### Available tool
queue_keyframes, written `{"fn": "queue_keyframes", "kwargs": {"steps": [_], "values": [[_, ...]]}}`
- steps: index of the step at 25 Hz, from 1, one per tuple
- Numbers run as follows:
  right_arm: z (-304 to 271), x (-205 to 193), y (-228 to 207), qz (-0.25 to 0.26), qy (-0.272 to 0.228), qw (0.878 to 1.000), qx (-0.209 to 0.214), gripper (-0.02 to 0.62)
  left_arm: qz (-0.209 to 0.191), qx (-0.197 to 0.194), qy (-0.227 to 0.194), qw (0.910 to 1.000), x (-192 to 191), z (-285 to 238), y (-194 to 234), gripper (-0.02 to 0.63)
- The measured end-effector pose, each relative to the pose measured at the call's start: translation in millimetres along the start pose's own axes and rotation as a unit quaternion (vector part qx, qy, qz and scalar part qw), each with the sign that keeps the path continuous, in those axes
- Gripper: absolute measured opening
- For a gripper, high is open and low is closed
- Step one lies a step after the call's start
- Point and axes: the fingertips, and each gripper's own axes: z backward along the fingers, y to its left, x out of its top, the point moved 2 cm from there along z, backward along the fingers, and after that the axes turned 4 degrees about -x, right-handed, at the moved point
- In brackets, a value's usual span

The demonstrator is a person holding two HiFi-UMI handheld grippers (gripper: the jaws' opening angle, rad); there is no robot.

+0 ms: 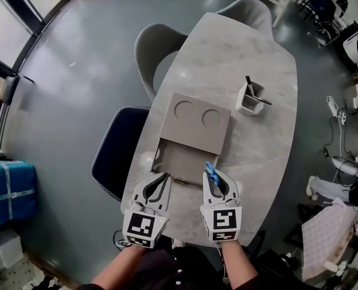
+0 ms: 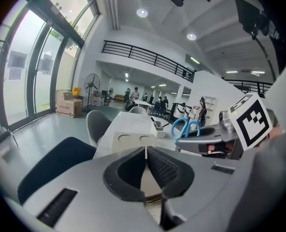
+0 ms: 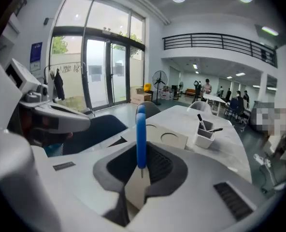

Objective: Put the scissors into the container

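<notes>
— Where are the scissors [image 3: 141, 139]?

— Clamped in the right gripper [image 1: 219, 180]. Its jaws are clenched on them low down, and the blue handles stick out past the jaw tips.

— Which way does the long axis run?

— Along the jaws, handles leading. In the head view they point ahead and a little left of the jaws. The right gripper view catches them edge-on, so the two loops overlap into a single blue bar rising from between the pads. The left gripper view shows both loops side-on.

— And the blades?

— Mostly hidden. Only a thin sliver of metal shows under the handle, and the rest is buried between the pads. I can't tell whether the blades are parted.

— The left gripper [image 2: 146, 151]?

— Its jaws are closed tip to tip with nothing between them. It hovers beside the right one, over the near edge of the worktop [image 1: 257, 156].

— The container [image 1: 247, 106]?

— It is a white tub, ahead and to the right of the right jaws and well apart from them. It stands upright. A dark pen [image 1: 250, 86] stands in it and another leans out over its rim. What else it holds is too small to make out.

— Anything nearer the jaws?

— A flat grey box [image 1: 194, 125] with two round cut-outs lies just ahead of both pairs of jaws. Its near end is partly covered by the jaw tips.
</notes>
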Motion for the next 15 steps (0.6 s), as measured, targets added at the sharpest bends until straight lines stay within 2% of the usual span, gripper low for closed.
{"fn": "queue_keyframes", "kwargs": {"steps": [3, 5, 7, 11, 15], "values": [[-18.8, -9.4, 11.5, 0.077, 0.046, 0.996, 0.002, 0.038, 0.003, -0.002, 0.007, 1.0, -3.6, -6.7, 7.4, 0.025], [-30.8, -18.0, 19.5, 0.138, 0.075, 0.988, -0.001, 0.038, 0.002, 0.0, 0.014, 0.9999, -7.1, -9.4, 12.2, 0.025], [-42.3, -26.3, 26.5, 0.206, 0.095, 0.974, -0.008, 0.038, -0.002, 0.002, 0.022, 0.9998, -9.8, -11.8, 17.4, 0.025], [-64.6, -40.0, 36.2, 0.327, 0.126, 0.936, -0.02, 0.038, -0.007, 0.002, 0.031, 0.9995, -12.9, -17.9, 26.6, 0.025], [-82.1, -53.9, 43.8, 0.375, 0.153, 0.914, -0.01, 0.038, -0.007, 0.0, 0.04, 0.9992, -18.7, -25.0, 32.9, 0.025]]}}
